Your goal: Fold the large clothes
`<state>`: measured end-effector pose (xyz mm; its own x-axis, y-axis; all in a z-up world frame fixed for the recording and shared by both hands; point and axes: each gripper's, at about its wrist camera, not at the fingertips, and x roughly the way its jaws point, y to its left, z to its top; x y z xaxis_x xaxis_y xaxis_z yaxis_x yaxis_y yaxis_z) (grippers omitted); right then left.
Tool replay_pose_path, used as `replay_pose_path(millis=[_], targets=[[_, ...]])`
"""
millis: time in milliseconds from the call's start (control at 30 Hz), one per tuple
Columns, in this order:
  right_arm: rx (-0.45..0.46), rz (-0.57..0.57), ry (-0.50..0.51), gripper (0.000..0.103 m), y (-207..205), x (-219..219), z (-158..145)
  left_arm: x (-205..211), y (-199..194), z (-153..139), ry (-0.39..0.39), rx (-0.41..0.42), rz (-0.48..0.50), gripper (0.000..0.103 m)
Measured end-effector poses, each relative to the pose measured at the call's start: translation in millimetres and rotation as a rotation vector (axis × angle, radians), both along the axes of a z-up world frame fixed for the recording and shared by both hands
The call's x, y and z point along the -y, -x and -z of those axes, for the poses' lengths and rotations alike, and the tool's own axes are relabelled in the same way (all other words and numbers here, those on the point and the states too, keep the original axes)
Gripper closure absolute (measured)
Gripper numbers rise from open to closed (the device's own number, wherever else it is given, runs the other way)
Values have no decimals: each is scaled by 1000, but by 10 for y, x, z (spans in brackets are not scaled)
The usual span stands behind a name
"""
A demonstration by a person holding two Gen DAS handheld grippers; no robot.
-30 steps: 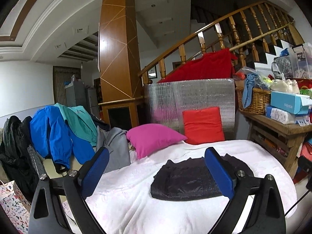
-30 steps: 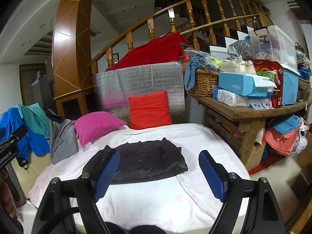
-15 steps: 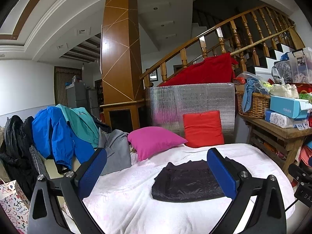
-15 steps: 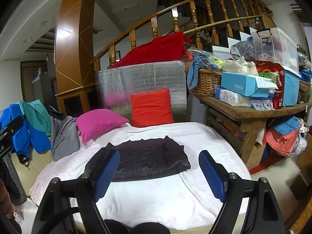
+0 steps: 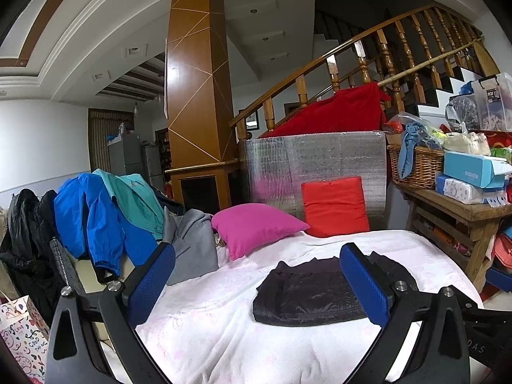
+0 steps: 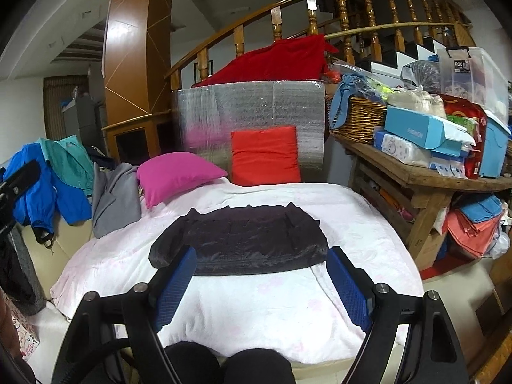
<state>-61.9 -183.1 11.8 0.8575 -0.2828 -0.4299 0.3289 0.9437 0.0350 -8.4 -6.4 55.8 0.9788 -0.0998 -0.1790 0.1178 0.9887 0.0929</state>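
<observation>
**Both tools spread and level above the bed, folded dark garment ahead**

Left tool (image 5: 256,283): held roughly level, aimed forward over the bed (image 5: 224,336). Blue pads spread wide, nothing between them. Left of its left pad: blue jacket (image 5: 86,217), teal shirt (image 5: 134,195) and grey garment (image 5: 192,243) heaped at the bed's edge. Ahead, between the pads: magenta pillow (image 5: 256,227). The folded dark garment (image 5: 307,291) lies flat on the bed ahead, partly behind the right pad; no contact.

Right tool (image 6: 262,284): also level, tipped slightly down, pads spread wide and empty. The dark garment (image 6: 249,236) lies just beyond and between the fingertips, not touched. Farther ahead: red cushion (image 6: 265,155) upright against a silver panel (image 6: 249,105). Right of the tool: wooden counter (image 6: 425,176) carrying a wicker basket (image 6: 358,116) and boxes.
</observation>
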Motion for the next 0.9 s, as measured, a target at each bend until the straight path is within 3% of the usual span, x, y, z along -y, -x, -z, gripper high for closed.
replay_pose_path(millis=[900], targets=[[33,10,41,17,-55,-61,-142,-94,-49,76,6,-17,1,1]])
